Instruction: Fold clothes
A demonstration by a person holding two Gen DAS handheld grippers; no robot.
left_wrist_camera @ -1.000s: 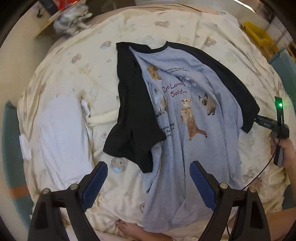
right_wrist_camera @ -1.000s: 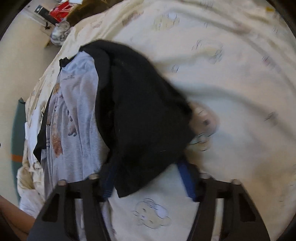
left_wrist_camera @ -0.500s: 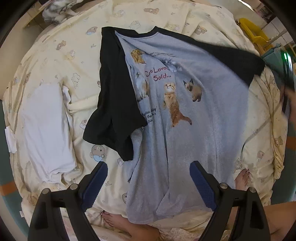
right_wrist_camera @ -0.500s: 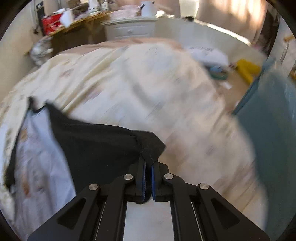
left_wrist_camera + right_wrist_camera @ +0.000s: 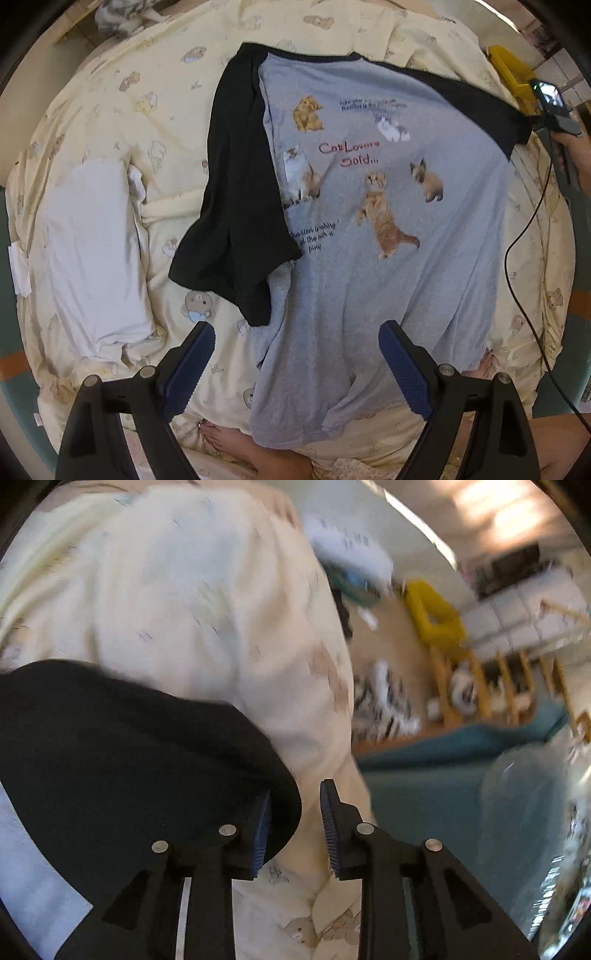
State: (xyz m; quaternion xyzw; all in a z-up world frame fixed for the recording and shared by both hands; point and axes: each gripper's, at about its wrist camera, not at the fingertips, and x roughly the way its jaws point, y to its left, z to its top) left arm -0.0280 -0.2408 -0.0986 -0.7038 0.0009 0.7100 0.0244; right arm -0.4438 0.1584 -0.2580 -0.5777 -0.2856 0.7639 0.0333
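Observation:
A grey T-shirt with cat prints and black sleeves lies face up on the bed. Its left black sleeve is folded inward over the shirt's edge. The right black sleeve is stretched out flat toward the bed's right edge. My left gripper hovers open above the shirt's lower hem, holding nothing. My right gripper is open at the tip of the right sleeve. The sleeve's edge still lies between its fingers, against the left pad. In the left wrist view the right gripper shows at the sleeve's end.
The bed carries a cream bear-print cover, with a white cloth on its left side. A person's bare foot is at the bed's near edge. Beyond the right edge lie a teal floor, a yellow stool and a wooden rack.
The right gripper, shut on the right sleeve half a second ago, has drawn it outward flat and opened its jaws. The left gripper stayed open above the shirt.

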